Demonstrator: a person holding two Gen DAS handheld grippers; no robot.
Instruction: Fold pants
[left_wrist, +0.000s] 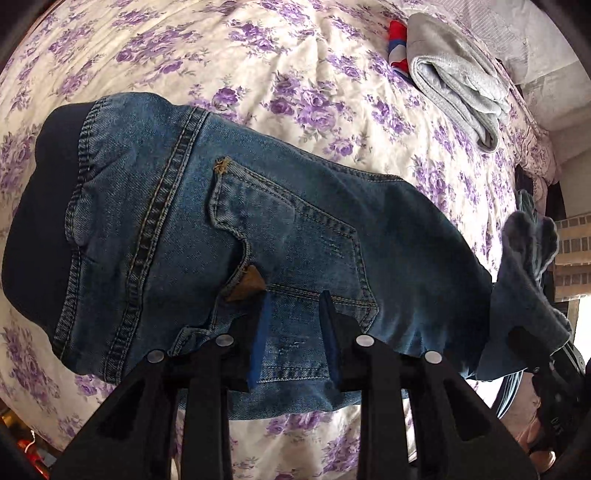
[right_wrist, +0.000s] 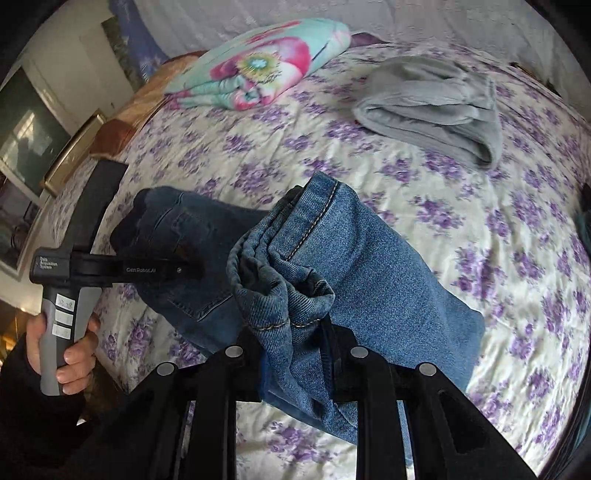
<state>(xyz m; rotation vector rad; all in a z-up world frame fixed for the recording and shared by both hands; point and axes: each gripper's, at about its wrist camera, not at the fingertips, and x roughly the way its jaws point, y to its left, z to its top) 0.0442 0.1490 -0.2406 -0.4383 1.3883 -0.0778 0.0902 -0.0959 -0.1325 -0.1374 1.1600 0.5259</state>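
Gripping the near edge of the jeans, the left gripper has its 2 fingers closed on a fold of denim just below the back pocket. The right gripper is likewise clamped on the jeans, pinching the bunched hems of the legs between its fingers. In the right wrist view the left tool shows from the side, a hand wrapped around its grey handle, its fingers reaching into the darker waist end of the denim.

The jeans hang between the 2 tools over a bed covered in a cream sheet printed with purple flowers; the dark elastic waistband lies toward the left of the left wrist view, and the leg end rises toward the right gripper at the far right. Whether the middle of the jeans touches the sheet cannot be told.

Farther back on the bed lies a folded grey garment, well apart from the jeans. A red and blue cloth peeks out just beside it. At the far edge sits a folded blanket in teal and pink.
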